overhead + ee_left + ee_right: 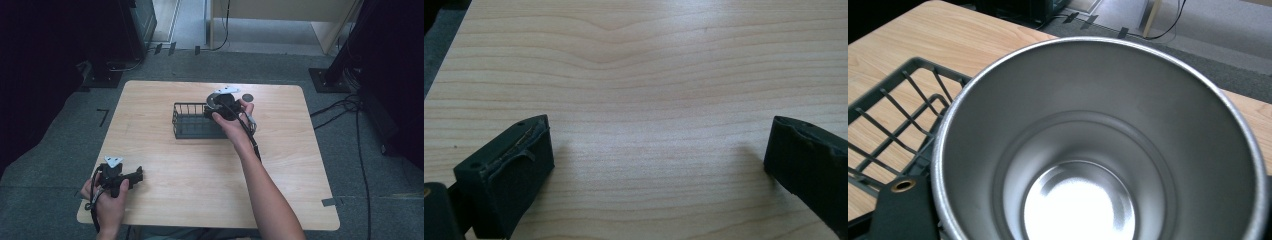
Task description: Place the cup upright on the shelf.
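No writing, label, brand, number or sign can be read on anything in any of the views.

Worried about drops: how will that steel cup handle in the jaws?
The cup looks polished, so probably slippery. It is empty with thin walls, so likely light and stiff. Its round rim suggests it would roll if tipped beside the basket.
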### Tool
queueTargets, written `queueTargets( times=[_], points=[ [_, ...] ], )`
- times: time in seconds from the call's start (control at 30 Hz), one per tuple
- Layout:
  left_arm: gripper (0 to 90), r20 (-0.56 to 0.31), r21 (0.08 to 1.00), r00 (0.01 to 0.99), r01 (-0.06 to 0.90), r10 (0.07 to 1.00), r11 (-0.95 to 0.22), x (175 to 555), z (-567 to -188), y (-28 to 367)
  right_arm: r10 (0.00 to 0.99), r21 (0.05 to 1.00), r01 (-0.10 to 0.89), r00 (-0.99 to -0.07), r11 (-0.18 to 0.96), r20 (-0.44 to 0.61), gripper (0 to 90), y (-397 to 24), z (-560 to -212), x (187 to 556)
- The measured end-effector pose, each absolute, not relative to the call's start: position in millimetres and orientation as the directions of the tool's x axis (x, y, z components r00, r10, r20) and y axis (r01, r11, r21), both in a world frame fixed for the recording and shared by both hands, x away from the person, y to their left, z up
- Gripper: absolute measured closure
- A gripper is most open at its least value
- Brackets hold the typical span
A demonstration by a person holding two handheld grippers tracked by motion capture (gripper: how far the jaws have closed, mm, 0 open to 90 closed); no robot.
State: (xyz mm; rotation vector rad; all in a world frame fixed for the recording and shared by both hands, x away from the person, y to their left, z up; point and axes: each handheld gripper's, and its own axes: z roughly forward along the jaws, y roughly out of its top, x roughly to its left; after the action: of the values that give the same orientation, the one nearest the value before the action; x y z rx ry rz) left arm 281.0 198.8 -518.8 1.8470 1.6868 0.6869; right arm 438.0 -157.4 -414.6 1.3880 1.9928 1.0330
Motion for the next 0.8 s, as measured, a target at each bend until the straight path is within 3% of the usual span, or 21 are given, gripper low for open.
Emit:
queueTargets(
  times=[0.8],
  points=[
    [0.0,0.011,0.69,0.086,0.72,0.996,-0.07,281,-519,199,0.941,0.764,0.606,-0.338,0.22,-0.003,17.7,-156,-440,437]
  ],
)
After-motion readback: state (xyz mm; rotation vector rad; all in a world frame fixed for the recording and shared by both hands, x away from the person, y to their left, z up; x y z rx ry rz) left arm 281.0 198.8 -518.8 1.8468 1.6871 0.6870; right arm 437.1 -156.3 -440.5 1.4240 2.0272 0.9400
